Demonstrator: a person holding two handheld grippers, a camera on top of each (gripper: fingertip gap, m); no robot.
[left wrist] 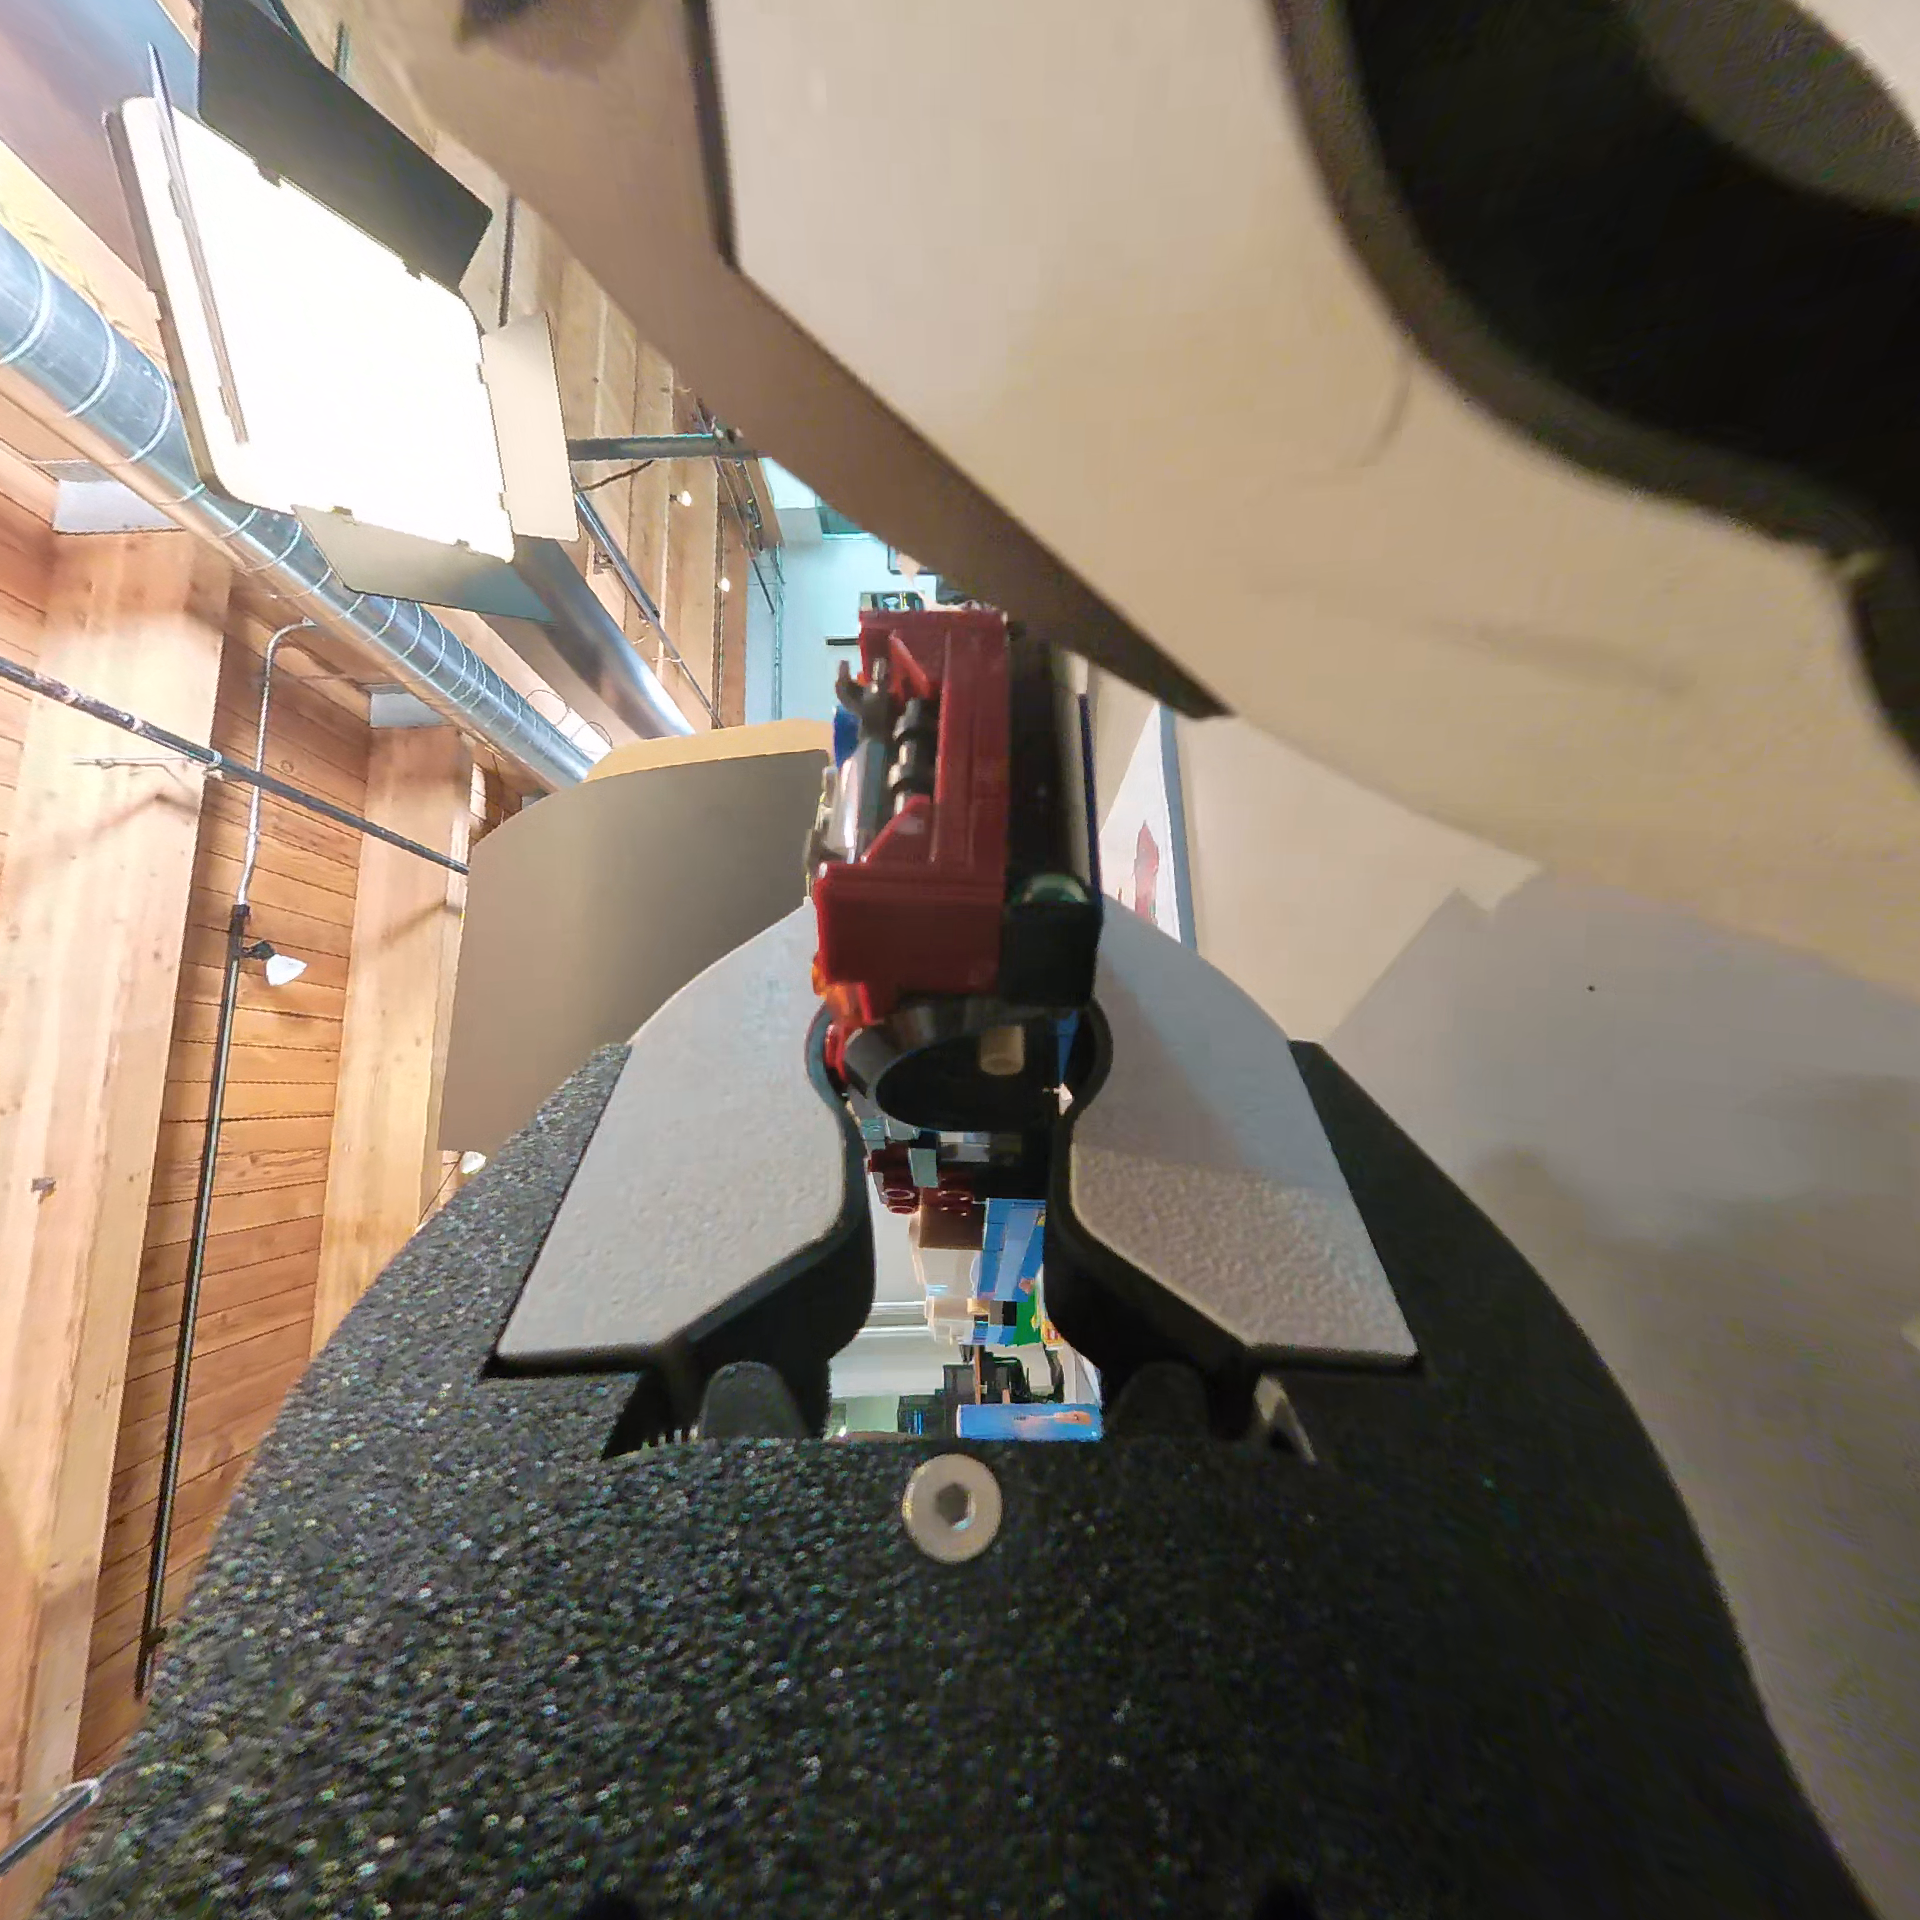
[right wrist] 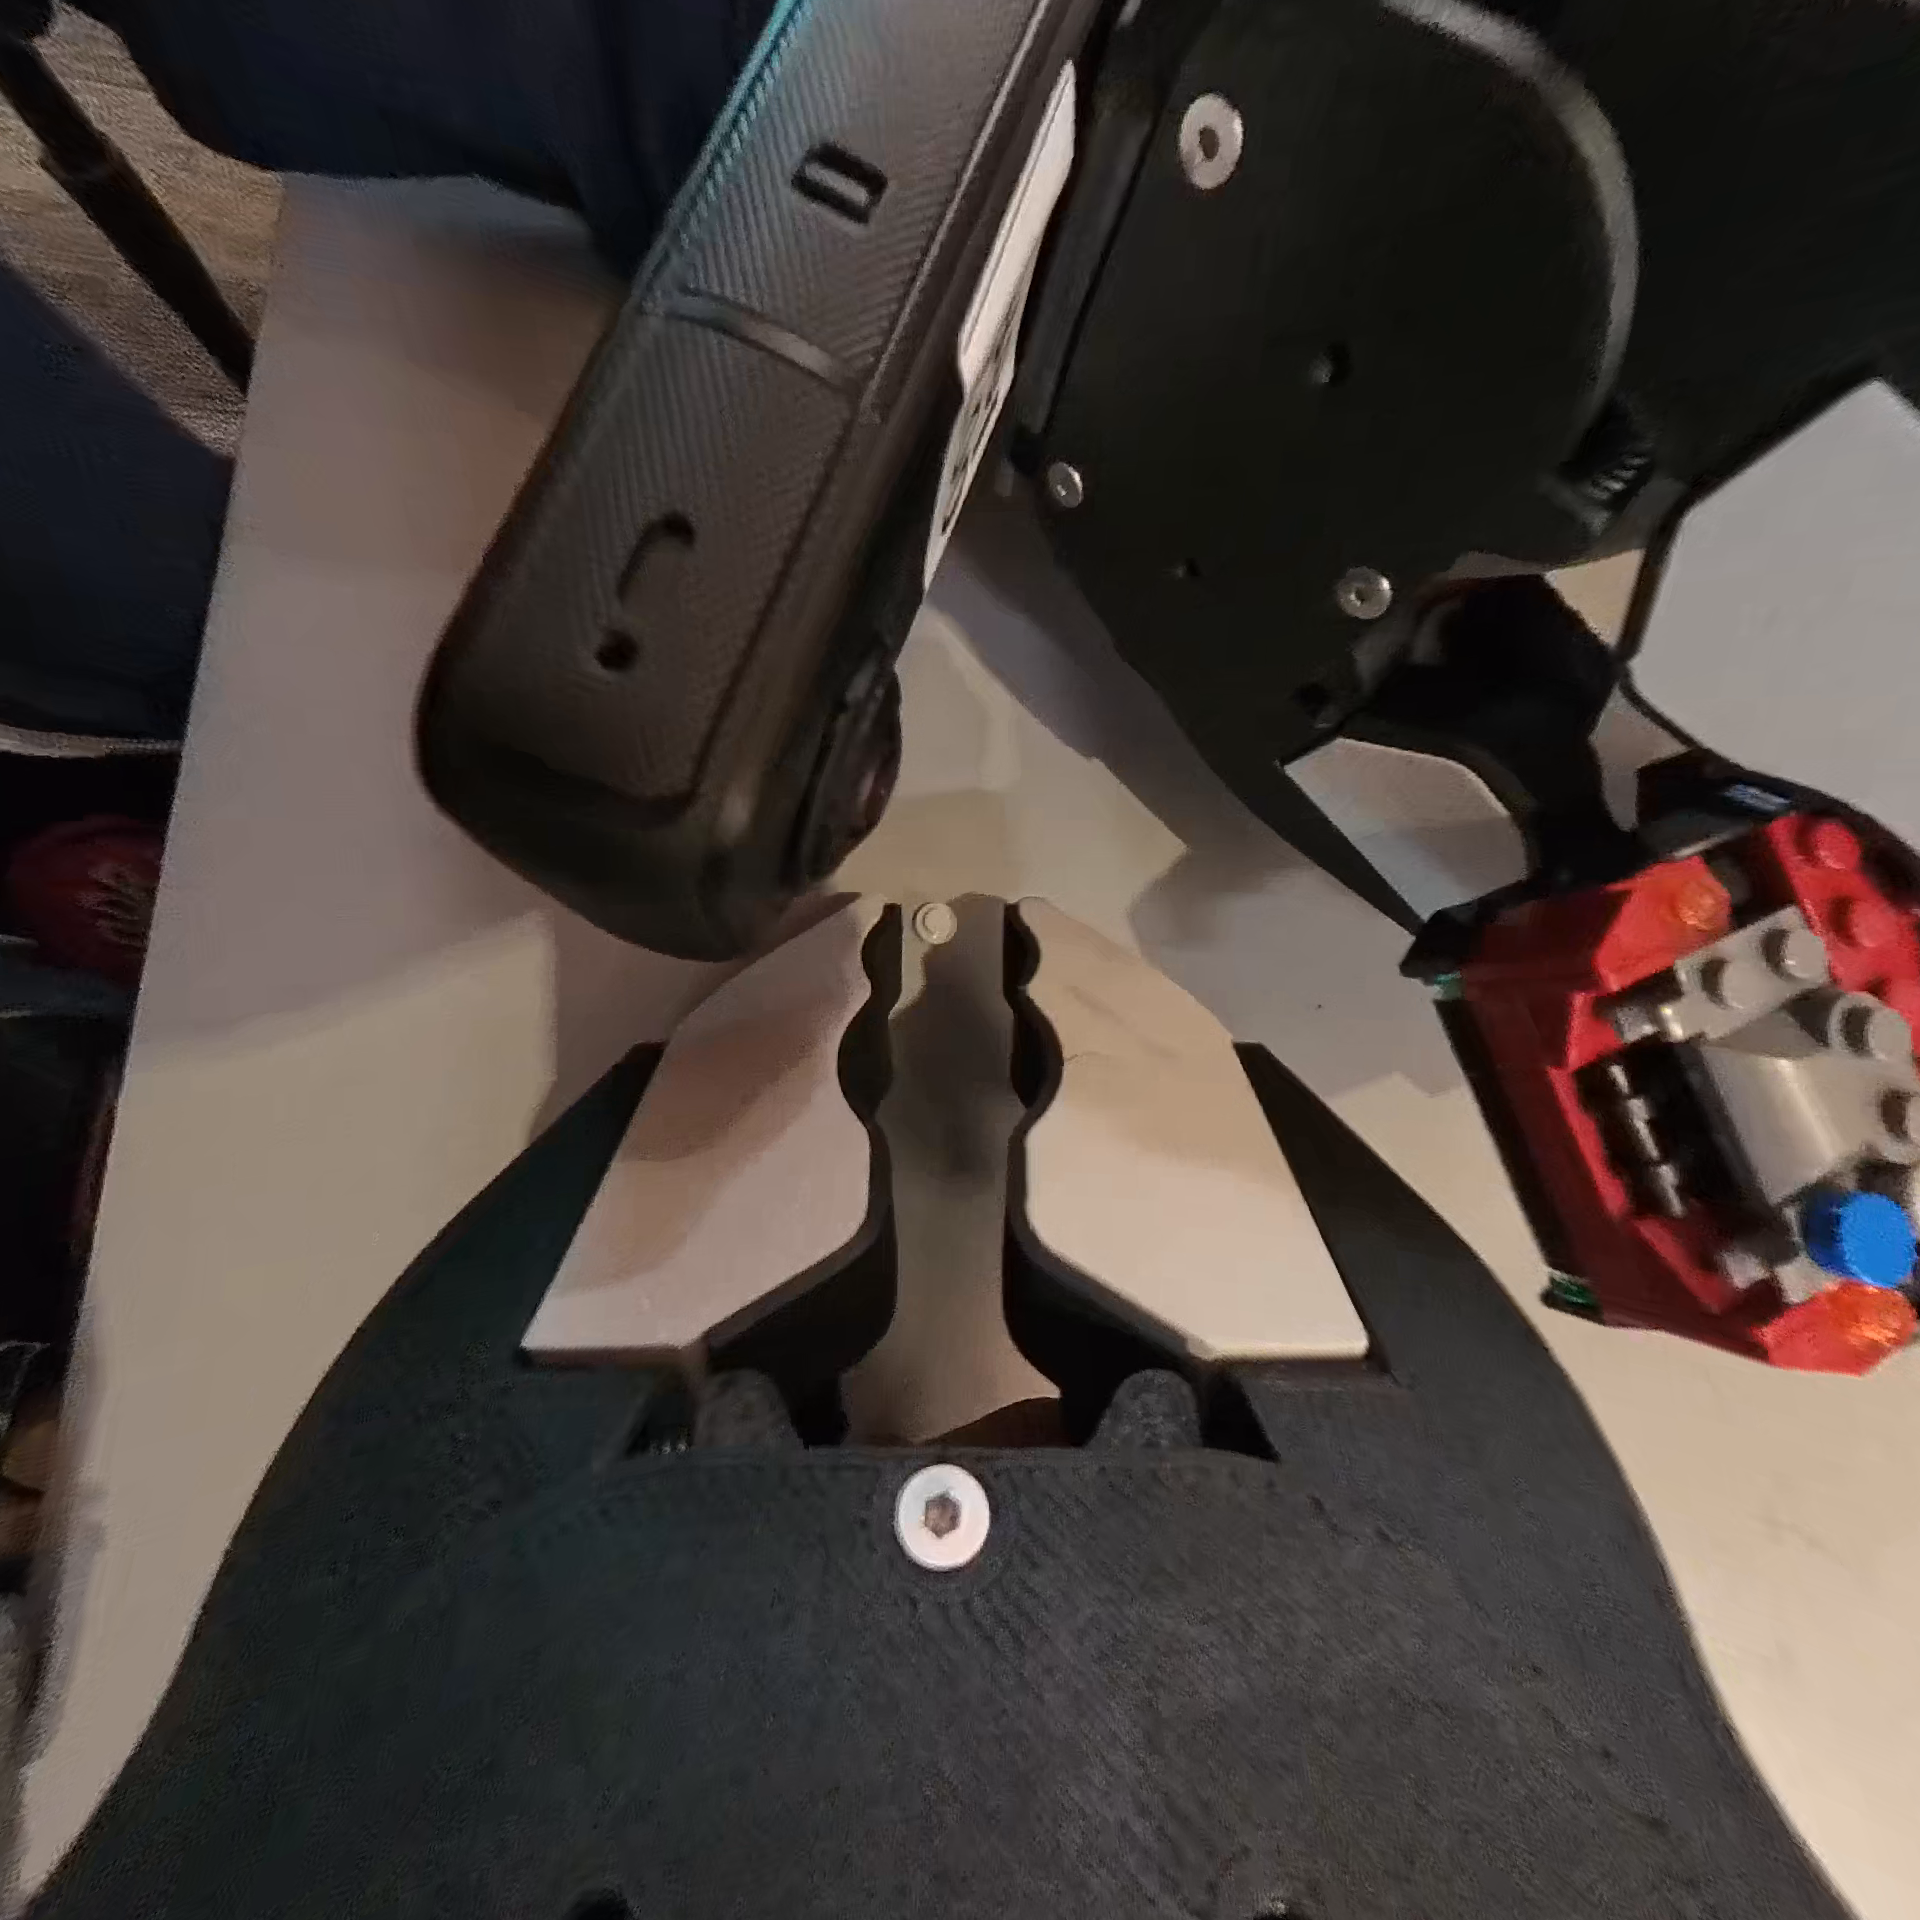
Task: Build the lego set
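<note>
In the left wrist view my left gripper [left wrist: 956, 940] is shut on a red and black brick-built toy vehicle [left wrist: 914, 821], both pads pressing its sides. The right wrist view shows the vehicle [right wrist: 1714, 1101] at the right, held above the white table [right wrist: 364, 935]. It has grey bricks, a blue stud and orange studs. My right gripper [right wrist: 948, 920] is low over the table. A small pale round stud piece [right wrist: 932, 921] lies between its fingertips, close to the left pad. A gap is left to the right pad, so this gripper is open.
The left gripper's black camera housing [right wrist: 707, 468] hangs just beyond my right fingertips. The table's left edge [right wrist: 208, 727] drops to dark things and a red object [right wrist: 83, 883]. The left wrist view shows a wooden wall [left wrist: 156, 1039], a metal duct [left wrist: 312, 582] and light panels [left wrist: 343, 343]. The gap from one gripper's tips to the other's is roughly 15 centimetres.
</note>
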